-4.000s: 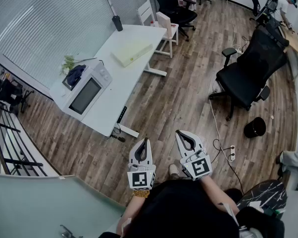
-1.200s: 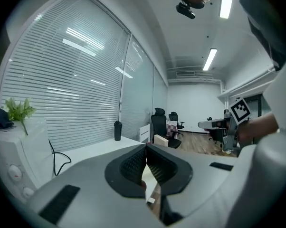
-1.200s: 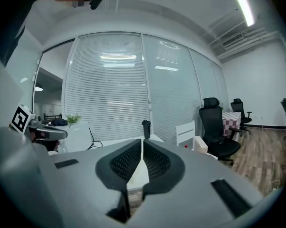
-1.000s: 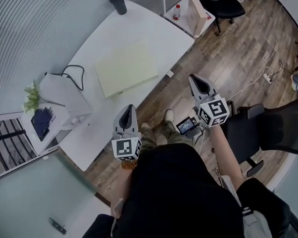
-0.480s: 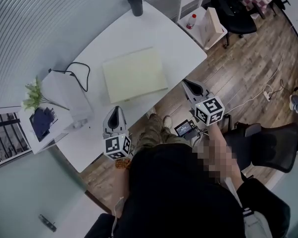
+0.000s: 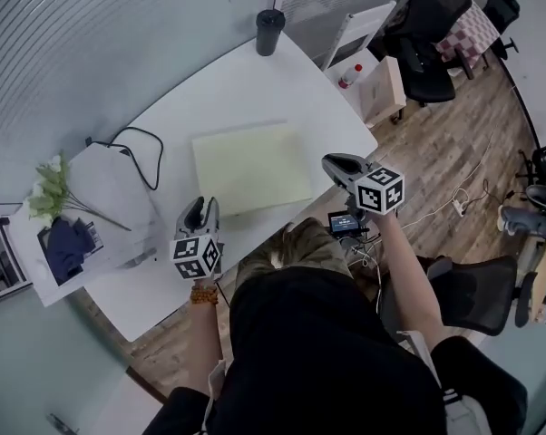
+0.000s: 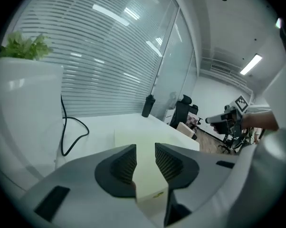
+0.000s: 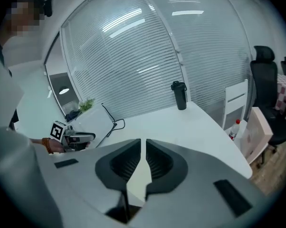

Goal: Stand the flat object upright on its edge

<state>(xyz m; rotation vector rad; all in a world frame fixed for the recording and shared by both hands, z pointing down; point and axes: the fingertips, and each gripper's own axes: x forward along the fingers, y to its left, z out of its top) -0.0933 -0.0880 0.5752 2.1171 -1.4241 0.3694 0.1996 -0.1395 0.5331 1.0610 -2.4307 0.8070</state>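
Observation:
The flat object [image 6: 251, 168] is a pale yellow-green slab lying flat on the white table [image 6: 209, 89]. My left gripper [image 6: 200, 210] hovers over the table's near part, a little short of the slab's near left corner. Its jaws are opening and nothing is between them; in the left gripper view the slab [image 7: 145, 175] shows through the gap of the left gripper [image 7: 145, 153]. My right gripper [image 6: 331, 163] hangs by the slab's right edge at the table's rim, shut and empty. In the right gripper view the slab [image 8: 138, 182] lies below the shut right gripper [image 8: 143, 151].
A black tumbler [image 6: 270, 32] stands at the table's far end. A white box-shaped appliance [image 6: 110, 193] with a black cable [image 6: 148, 148] and a plant [image 6: 46, 188] sits left of the slab. Beyond the table are a red-capped bottle [image 6: 349, 75], a cardboard box [image 6: 386, 84] and office chairs [image 6: 432, 39].
The person has walked up to the table, which now lies right under both grippers. The left gripper's jaws have parted. The right gripper has come in beside the slab's right edge.

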